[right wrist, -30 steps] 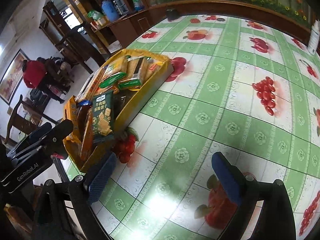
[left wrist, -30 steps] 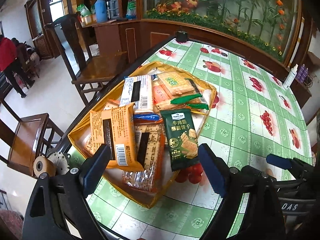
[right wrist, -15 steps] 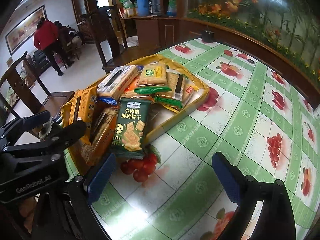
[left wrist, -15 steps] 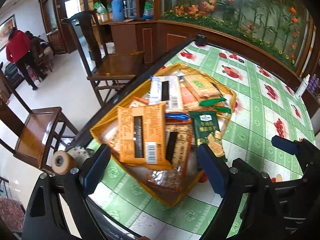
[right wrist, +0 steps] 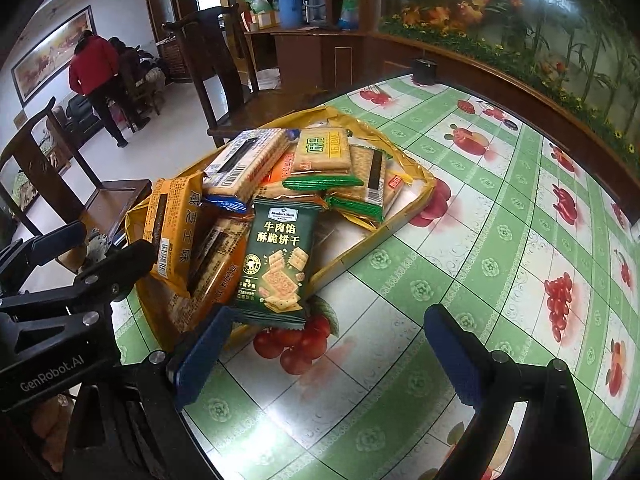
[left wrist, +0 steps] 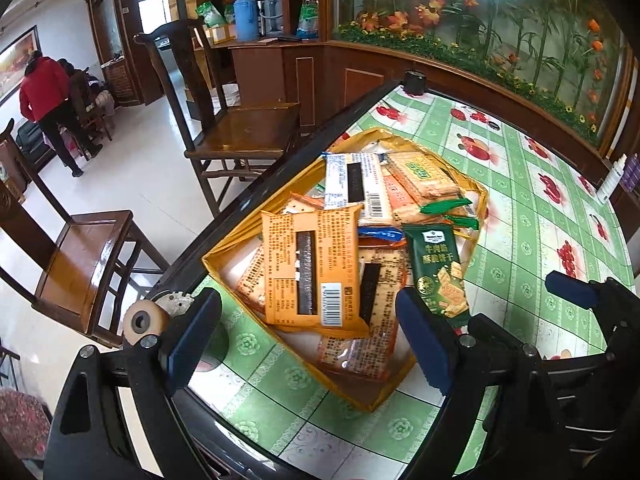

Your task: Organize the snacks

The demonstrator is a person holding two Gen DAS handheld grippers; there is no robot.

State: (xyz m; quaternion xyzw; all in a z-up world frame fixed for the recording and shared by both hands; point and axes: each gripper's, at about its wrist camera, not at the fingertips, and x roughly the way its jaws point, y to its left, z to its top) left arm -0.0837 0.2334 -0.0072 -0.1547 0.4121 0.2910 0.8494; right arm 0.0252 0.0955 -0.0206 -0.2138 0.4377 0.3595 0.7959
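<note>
**Both grippers brought round to face the snack tray**

A yellow tray (left wrist: 224,258) is seen on the bench (left wrist: 520,208), near its left edge, heaped with packets. An orange packet (left wrist: 308,268) lies face down on top at the near left, a white barcoded packet (left wrist: 352,186) is propped further back, and a dark green packet (right wrist: 280,264) hangs over the tray's near right rim, its lower end out over the bench cloth.

Compared with a second ago, the packets themselves are not seen to have shifted; what has changed is the aim of the tools. The right wrist view, then turned mostly to open bench, is now filled by the tray, with the dark green packet just ahead of its left finger. The left wrist view has been swung so that the tray lies between its fingers.

The fingers of the left gripper (left wrist: 310,340) are held wide apart, with nothing between them. Those of the right gripper (right wrist: 320,354) are likewise spread and empty.

It is judged that a packet is being lined up for a grasp, the overhanging green one being nearest. Whether the heap is awaiting sorting or has already been gathered cannot be settled here.
</note>
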